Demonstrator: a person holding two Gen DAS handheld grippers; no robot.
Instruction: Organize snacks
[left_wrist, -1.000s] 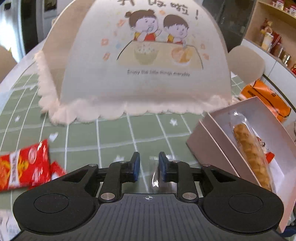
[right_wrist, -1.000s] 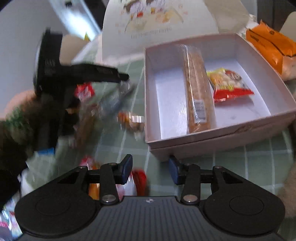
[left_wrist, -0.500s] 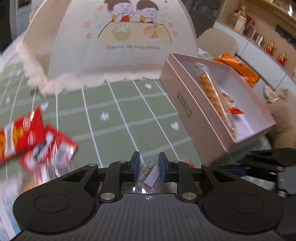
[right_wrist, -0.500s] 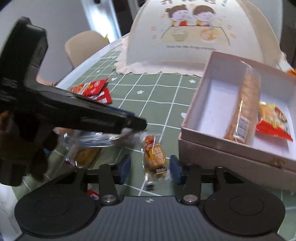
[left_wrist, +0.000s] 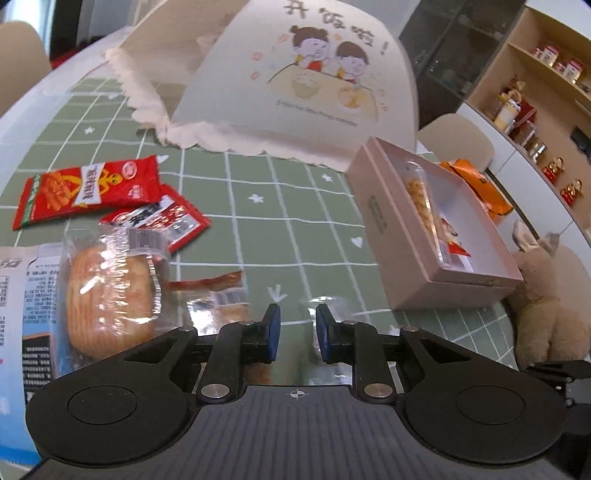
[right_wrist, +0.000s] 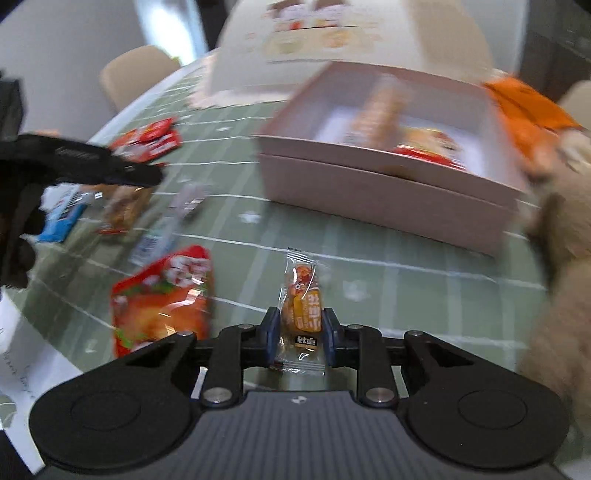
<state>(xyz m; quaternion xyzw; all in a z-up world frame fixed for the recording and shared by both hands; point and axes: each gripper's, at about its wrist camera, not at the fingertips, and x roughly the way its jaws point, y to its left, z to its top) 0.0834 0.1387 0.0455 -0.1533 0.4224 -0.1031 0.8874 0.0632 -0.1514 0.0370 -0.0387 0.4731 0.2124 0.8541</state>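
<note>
right jaws (right_wrist: 298, 334) closing on one orange sachet (right_wrist: 303, 306) | left jaws (left_wrist: 297, 332) closing, contents unclear | one box (left_wrist: 380, 218)

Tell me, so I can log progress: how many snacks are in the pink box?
2. A long wrapped biscuit stick lies along the middle of the pink box; a small red-and-yellow packet sits beside it. The box wall may hide others.
</note>
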